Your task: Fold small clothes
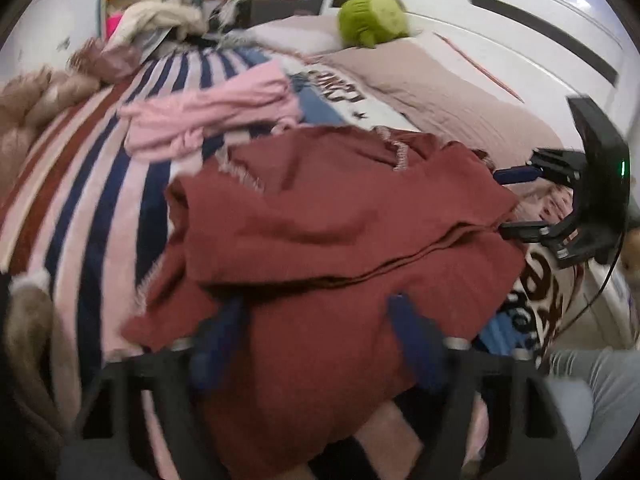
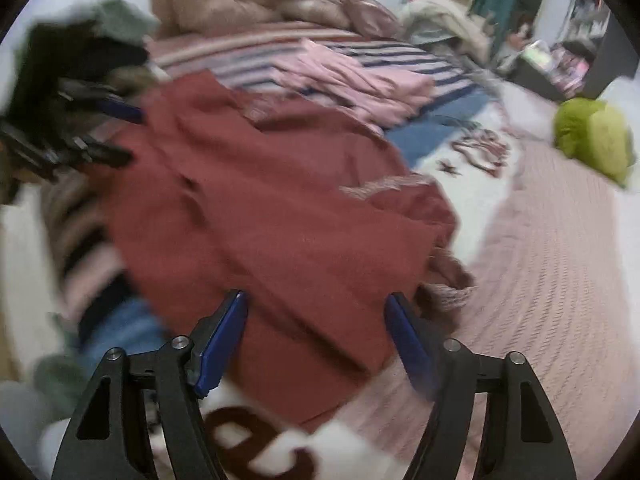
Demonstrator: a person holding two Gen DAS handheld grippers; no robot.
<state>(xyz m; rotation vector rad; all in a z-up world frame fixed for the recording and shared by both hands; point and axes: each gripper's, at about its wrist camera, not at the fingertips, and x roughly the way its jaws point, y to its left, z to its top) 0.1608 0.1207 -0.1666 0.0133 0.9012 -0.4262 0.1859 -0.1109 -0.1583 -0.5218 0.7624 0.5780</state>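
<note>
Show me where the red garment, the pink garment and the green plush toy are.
red garment (image 1: 340, 216): left wrist view, middle of the folded cloth.
pink garment (image 1: 208, 116): left wrist view, centre of the crumpled fabric.
green plush toy (image 2: 592, 136): right wrist view, its body.

Right gripper (image 2: 316, 336): two black angular finger arms with triangular cut-outs, silver round screws at the joints, and blue pads (image 2: 222, 344) on the inner faces. Left gripper (image 1: 316, 336): same build, blurred. At 3 o'clock in the left view, a black housing with green light and thin black cable.
</note>
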